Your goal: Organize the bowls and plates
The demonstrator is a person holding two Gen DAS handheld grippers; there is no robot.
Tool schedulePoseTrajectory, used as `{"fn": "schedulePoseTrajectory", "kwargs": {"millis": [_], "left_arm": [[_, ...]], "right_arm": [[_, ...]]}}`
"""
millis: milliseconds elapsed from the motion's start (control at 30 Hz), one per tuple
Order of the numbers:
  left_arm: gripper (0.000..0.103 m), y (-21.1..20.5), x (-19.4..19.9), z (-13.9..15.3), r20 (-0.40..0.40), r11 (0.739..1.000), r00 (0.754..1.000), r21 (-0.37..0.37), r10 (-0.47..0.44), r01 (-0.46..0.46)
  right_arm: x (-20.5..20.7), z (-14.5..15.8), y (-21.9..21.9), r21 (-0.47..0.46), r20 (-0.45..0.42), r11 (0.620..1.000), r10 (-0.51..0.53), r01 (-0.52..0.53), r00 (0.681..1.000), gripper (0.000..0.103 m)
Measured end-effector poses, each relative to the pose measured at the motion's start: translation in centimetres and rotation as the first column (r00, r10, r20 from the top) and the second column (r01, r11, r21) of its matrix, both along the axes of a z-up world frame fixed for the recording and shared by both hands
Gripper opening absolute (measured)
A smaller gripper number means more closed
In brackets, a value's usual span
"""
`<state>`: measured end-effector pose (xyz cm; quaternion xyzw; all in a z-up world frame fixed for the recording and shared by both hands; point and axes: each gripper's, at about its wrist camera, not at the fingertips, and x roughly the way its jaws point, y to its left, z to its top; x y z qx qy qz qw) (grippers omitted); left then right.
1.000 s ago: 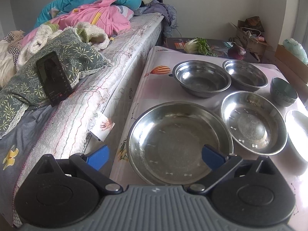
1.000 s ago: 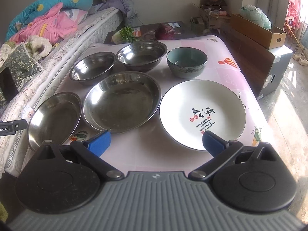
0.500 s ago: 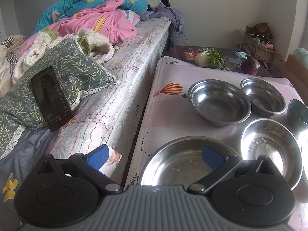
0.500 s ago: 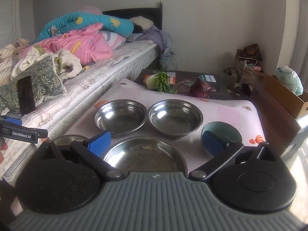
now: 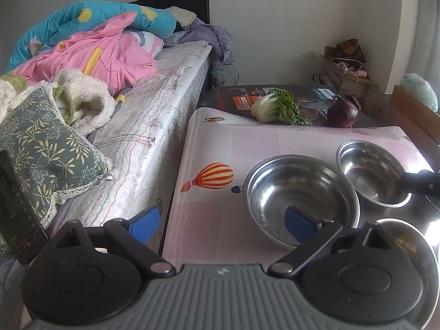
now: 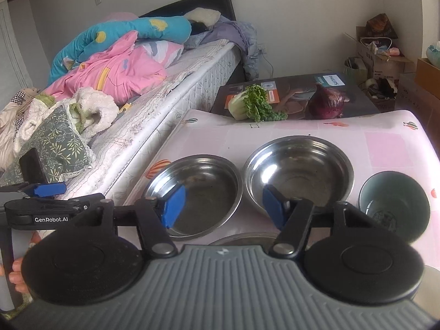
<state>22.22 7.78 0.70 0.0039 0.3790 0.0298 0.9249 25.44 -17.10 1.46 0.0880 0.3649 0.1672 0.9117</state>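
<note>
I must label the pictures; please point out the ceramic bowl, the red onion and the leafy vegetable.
ceramic bowl [image 6: 393, 206]: right wrist view, inner wall.
red onion [image 6: 327, 103]: right wrist view, purple skin.
leafy vegetable [image 5: 265, 108]: left wrist view, pale stem.

Bed [image 5: 154, 110] with heaped bedding along pale wall [image 6: 302, 13]; cardboard boxes [image 6: 385, 57] in corner; daylight from right.

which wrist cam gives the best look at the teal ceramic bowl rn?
Right wrist. The teal ceramic bowl shows rim and interior on the table at lower right, beside the deep steel bowl. In the left wrist view only a dark sliver of it shows at the right edge, partly behind the right gripper's finger.
</note>
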Motion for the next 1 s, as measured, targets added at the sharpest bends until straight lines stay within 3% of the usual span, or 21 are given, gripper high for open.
{"fn": "schedulePoseTrajectory", "kwargs": {"millis": [233,333,433,500,700,800,933,967,1000], "left_arm": [[0.080,-0.7,5.8,-3.2,-0.124,0.999,0.991,-0.008,-0.046,0.045],[0.072,-1.4,7.3,-4.4,-0.175,0.998,0.983,0.004,-0.061,0.062],[0.057,-1.9,8.3,-5.5,-0.218,0.998,0.974,0.023,-0.055,0.061],[0.040,-1.9,8.8,-6.1,-0.248,0.998,0.968,0.038,-0.038,0.049],[0.025,-1.0,8.8,-6.6,-0.276,0.999,0.961,0.034,-0.011,0.021],[0.023,-0.7,8.2,-6.7,-0.298,0.999,0.954,0.034,-0.016,0.028],[0.025,0.2,7.4,-6.5,-0.296,1.000,0.955,0.000,-0.022,0.023],[0.027,0.4,7.2,-6.4,-0.288,1.000,0.957,-0.013,-0.023,0.020],[0.036,0.4,7.2,-6.3,-0.284,1.000,0.959,-0.014,-0.023,0.020]], "right_arm": [[4.8,-4.4,1.0,0.043,-0.161,0.999,0.009,-0.002,0.987,0.035],[5.5,-5.3,1.4,0.021,-0.183,1.000,0.010,-0.006,0.983,0.031],[6.1,-5.9,1.6,0.004,-0.204,1.000,0.010,-0.009,0.979,0.029],[6.5,-6.2,1.9,-0.007,-0.215,1.000,0.007,-0.008,0.977,0.028],[7.5,-7.0,2.4,0.007,-0.245,0.999,0.033,-0.032,0.969,0.027],[7.4,-6.9,2.9,0.061,-0.260,0.995,0.086,-0.073,0.962,0.027],[7.2,-6.2,3.5,0.029,-0.228,0.996,0.091,-0.087,0.969,0.027],[7.4,-6.1,3.4,0.029,-0.226,0.996,0.086,-0.081,0.970,0.027],[7.5,-6.1,3.3,0.032,-0.228,0.997,0.081,-0.076,0.970,0.027]]}}
